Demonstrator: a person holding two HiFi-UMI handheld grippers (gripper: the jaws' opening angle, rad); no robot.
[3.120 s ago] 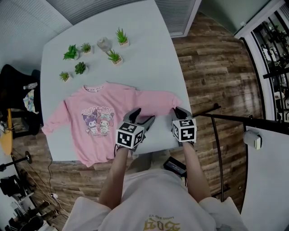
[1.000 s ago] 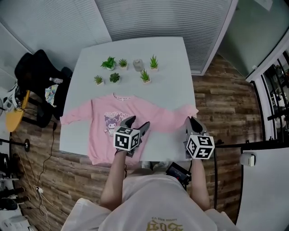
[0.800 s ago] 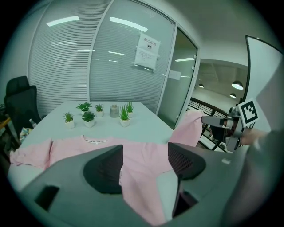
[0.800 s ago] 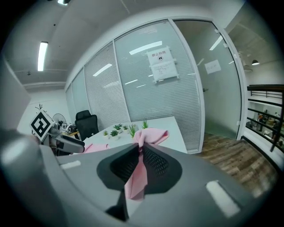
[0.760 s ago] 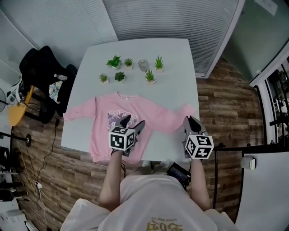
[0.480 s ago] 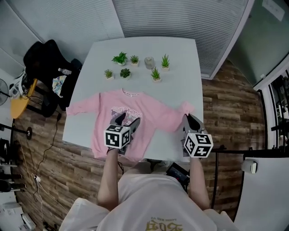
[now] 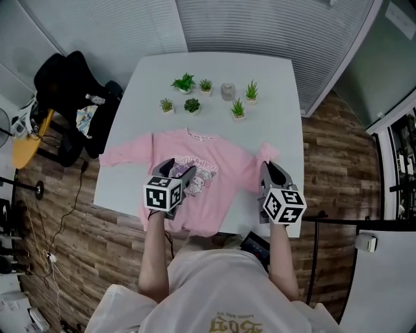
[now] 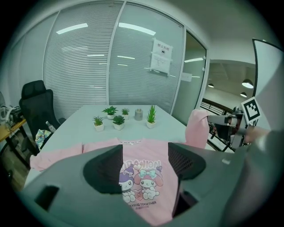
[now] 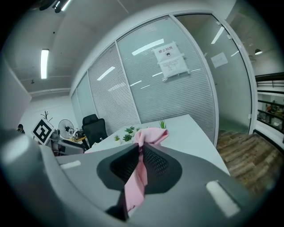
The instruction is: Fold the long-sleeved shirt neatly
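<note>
Wood-plank floor (image 7: 331, 149); white table (image 7: 286, 123); slatted blinds (image 7: 260, 19); black chair (image 7: 65, 75); ceiling light (image 9: 45, 63).

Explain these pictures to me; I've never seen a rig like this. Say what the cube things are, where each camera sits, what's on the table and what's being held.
There is no robot here. A person holds a two-jaw gripper in each hand, and the marker cubes are parts of those grippers. The head view looks down from a camera on the person's head. The other two views come from a camera riding on each gripper, looking along its jaws. On the white table lies a pink long-sleeved shirt with a cartoon print, and beyond it stand small potted plants. The left gripper is open and empty over the shirt. The right gripper is shut on the shirt's sleeve, which is lifted off the table.
</note>
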